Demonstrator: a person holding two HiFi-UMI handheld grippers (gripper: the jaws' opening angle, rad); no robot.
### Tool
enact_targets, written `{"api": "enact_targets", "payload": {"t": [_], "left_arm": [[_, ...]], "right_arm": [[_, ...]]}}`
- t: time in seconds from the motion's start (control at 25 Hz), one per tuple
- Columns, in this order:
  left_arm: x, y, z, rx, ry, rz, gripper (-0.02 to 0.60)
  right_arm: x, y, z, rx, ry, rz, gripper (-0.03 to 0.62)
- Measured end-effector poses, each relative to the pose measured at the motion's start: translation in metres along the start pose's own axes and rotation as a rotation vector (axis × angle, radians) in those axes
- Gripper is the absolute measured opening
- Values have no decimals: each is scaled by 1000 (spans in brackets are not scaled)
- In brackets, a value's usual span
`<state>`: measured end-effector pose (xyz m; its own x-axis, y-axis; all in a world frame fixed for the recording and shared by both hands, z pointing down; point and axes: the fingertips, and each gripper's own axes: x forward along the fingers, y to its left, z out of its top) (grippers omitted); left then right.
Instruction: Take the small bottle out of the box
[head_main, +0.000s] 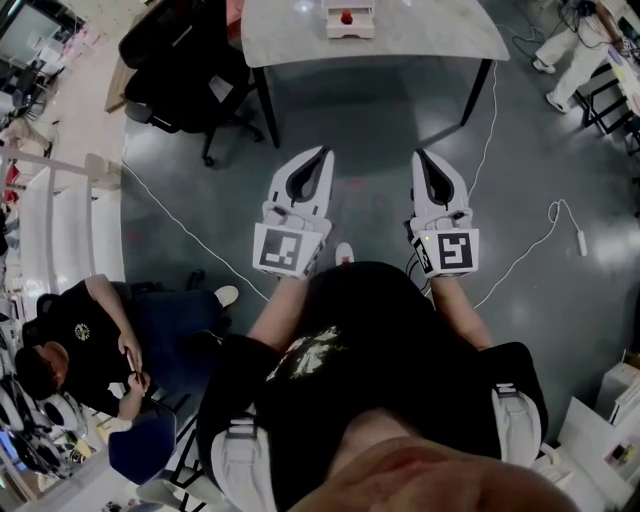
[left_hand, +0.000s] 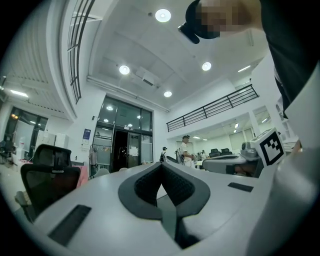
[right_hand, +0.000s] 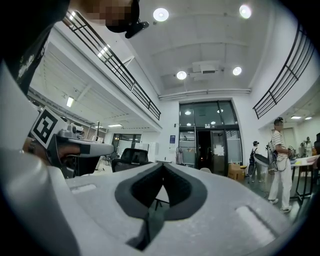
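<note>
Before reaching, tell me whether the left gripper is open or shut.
Shut: the left gripper has its tips together, nothing between them.

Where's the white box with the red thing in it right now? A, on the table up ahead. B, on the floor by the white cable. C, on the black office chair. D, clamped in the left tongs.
A: the white box sits on the table, well beyond the left tongs and right tongs, both shut and empty.
</note>
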<state>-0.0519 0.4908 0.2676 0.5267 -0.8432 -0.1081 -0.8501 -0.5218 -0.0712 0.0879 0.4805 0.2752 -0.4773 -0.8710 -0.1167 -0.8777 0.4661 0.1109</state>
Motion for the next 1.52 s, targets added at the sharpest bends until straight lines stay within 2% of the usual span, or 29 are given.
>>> {"api": "enact_targets", "payload": {"t": [0.16, 0.8, 1.16, 1.52], "left_arm": [[15, 9, -3, -53, 29, -20, 9], [39, 71, -28, -75, 22, -44, 9], [45, 66, -27, -59, 31, -88, 9], [57, 70, -30, -44, 30, -74, 9]], "right_arm": [[17, -4, -6, -4, 7, -22, -5], [74, 3, -23, -41, 29, -55, -5], [73, -4, -27, -32, 29, -94, -5], [81, -16, -27, -33, 9, -94, -5]]}}
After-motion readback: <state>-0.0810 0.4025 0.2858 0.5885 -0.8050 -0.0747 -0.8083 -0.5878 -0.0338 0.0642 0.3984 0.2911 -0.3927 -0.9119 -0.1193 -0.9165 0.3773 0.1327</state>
